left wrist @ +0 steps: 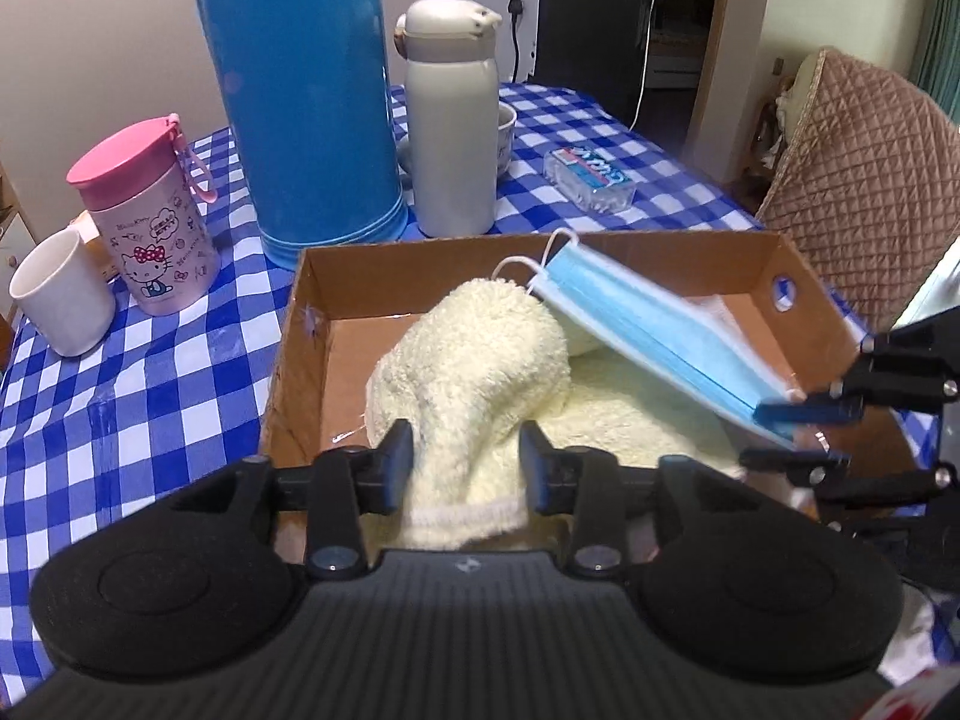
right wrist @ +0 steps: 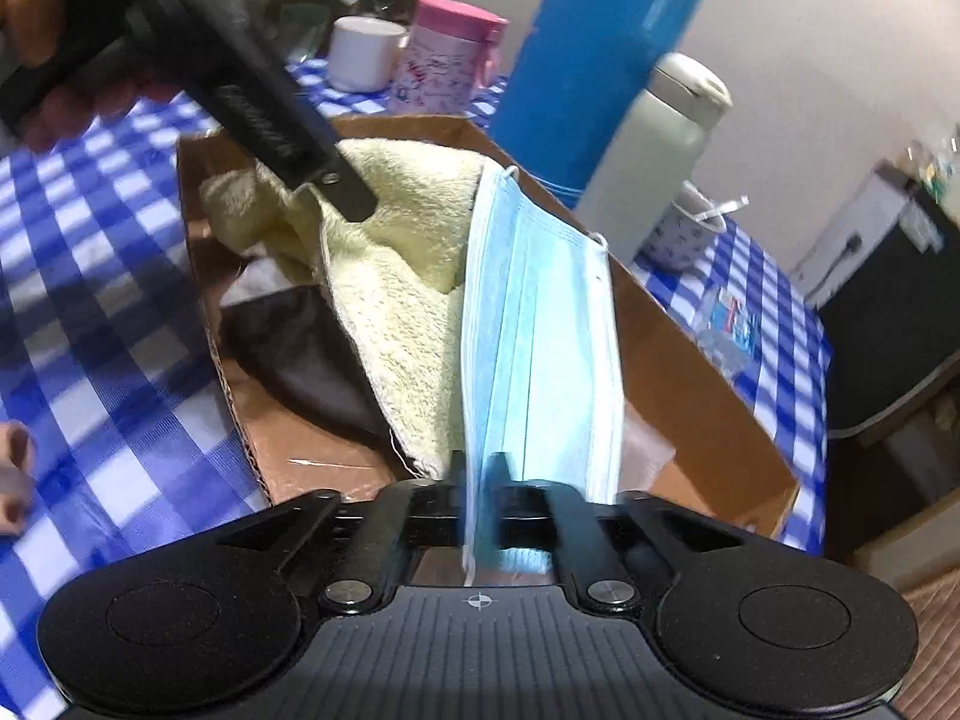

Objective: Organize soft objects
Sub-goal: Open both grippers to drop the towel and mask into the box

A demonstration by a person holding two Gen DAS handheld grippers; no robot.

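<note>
The cream terry towel (left wrist: 480,360) lies heaped in the open cardboard box (left wrist: 798,276) on the blue-checked table (left wrist: 150,396), one fold passing between the left claw (left wrist: 467,468), whose pads stand narrowly apart beside it. A blue face mask (right wrist: 540,348) slants over the towel, its edge between the right claw (right wrist: 477,474); whether those pads press it, I cannot tell.

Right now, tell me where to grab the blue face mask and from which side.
Take the blue face mask by its near short edge, coming from the cardboard box's open front: it slopes upward across the yellow towel, leaving that pleated edge free in the air.
</note>
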